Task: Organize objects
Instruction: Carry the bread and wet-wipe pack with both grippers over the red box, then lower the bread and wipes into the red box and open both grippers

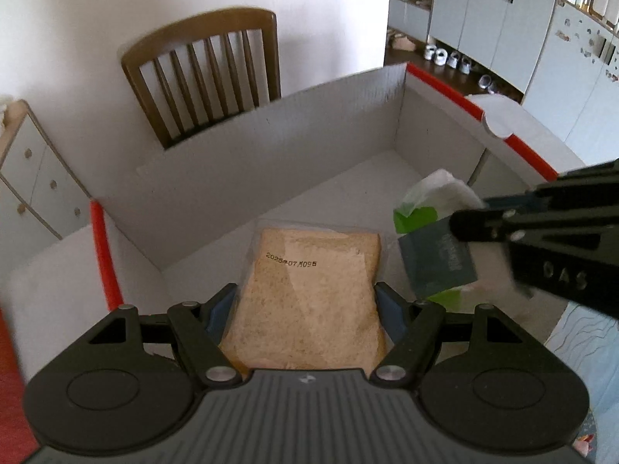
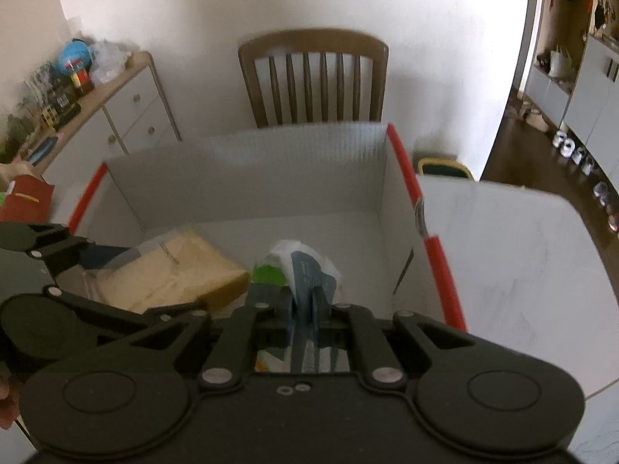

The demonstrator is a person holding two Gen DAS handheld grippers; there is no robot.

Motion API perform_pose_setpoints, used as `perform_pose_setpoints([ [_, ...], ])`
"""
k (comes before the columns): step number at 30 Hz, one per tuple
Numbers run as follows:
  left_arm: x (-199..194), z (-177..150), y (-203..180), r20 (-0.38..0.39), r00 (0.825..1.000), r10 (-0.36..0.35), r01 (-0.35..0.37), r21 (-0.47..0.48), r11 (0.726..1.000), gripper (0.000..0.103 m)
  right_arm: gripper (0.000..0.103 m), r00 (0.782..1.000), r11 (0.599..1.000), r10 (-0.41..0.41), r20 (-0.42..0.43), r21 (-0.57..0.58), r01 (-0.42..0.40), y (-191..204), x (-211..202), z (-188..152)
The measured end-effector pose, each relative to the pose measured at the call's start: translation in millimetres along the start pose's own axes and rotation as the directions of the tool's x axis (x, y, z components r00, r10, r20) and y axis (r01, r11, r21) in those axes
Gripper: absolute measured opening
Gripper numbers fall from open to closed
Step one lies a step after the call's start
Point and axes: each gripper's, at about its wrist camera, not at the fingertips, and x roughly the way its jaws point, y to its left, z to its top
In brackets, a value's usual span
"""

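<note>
Bread pack (image 1: 309,294) clamped flat in left tool (image 1: 307,301), tissue pack (image 2: 305,270) pinched edge-on by right tool (image 2: 305,305); both angled into white box (image 1: 240,147) w/ red edges, prob for drop-in

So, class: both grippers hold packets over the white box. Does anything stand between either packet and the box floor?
Nothing visible does. The bread packet in the left gripper and the green-and-white packet in the right gripper hang over the box, whose visible floor is bare.
</note>
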Motion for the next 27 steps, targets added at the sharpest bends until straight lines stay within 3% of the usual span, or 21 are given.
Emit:
perform_pose_setpoints([
  [11, 19, 8, 3, -0.107, 0.993, -0.039, 0.037, -0.028, 0.999, 0.075, 0.014, 0.997, 1.0, 0.021, -0.075, 0.004, -0.021, 1, 9, -5],
  [15, 17, 9, 5, -0.083, 0.996, -0.036, 0.033, -0.044, 0.999, 0.085, 0.017, 0.997, 1.0, 0.016, -0.081, 0.006, -0.016, -2, 5, -6],
  [27, -18, 6, 12, 0.034, 0.997, -0.069, 0.073, -0.121, 0.99, 0.086, 0.027, 0.997, 0.997, 0.072, -0.005, 0.008, -0.072, -16, -40, -3],
])
